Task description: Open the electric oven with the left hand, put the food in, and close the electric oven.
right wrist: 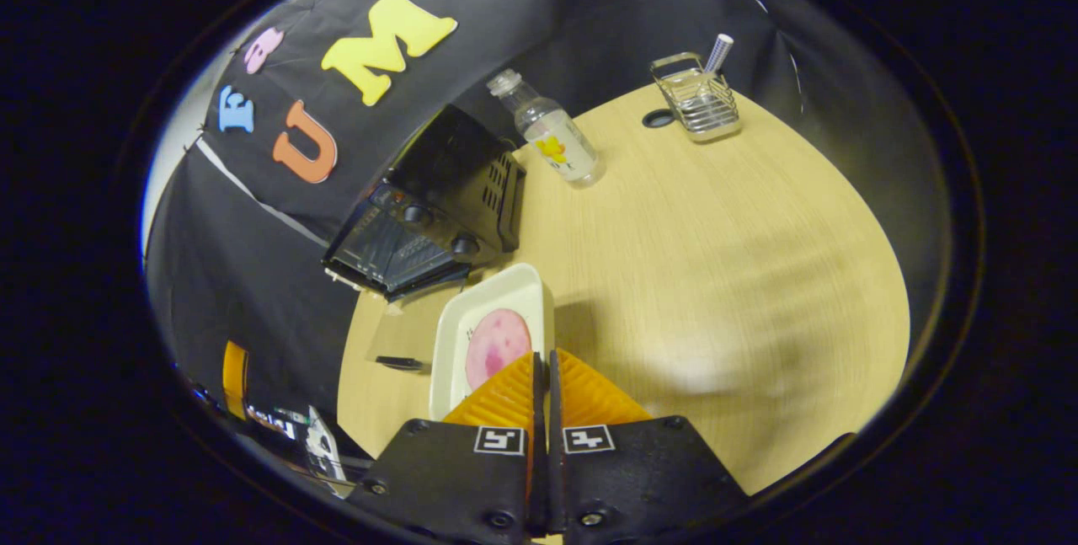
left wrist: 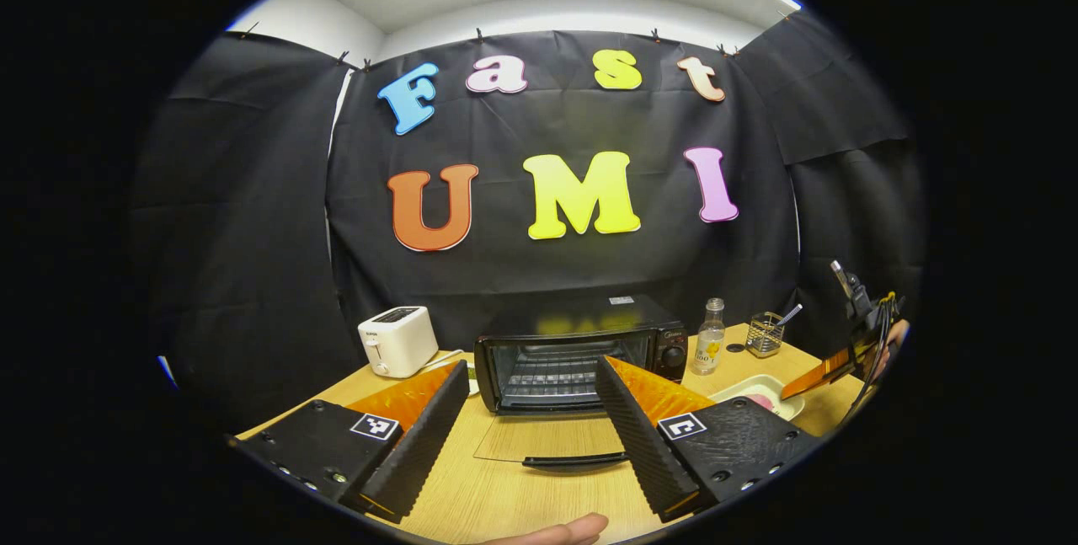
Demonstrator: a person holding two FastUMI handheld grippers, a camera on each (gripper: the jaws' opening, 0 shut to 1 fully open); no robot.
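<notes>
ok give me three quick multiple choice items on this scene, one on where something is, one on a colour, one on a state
1. Where does the bottle stand?
A. right of the oven
B. on the toaster
C. inside the oven

2. What colour is the toaster?
A. red
B. white
C. green

3. How is the oven door?
A. shut
B. folded down open
C. taken off

Answers:
1 A, in the left gripper view it stands just beside the oven's knobs.
2 B, its body is white.
3 B, the glass lies flat on the table and the rack is exposed.
</notes>
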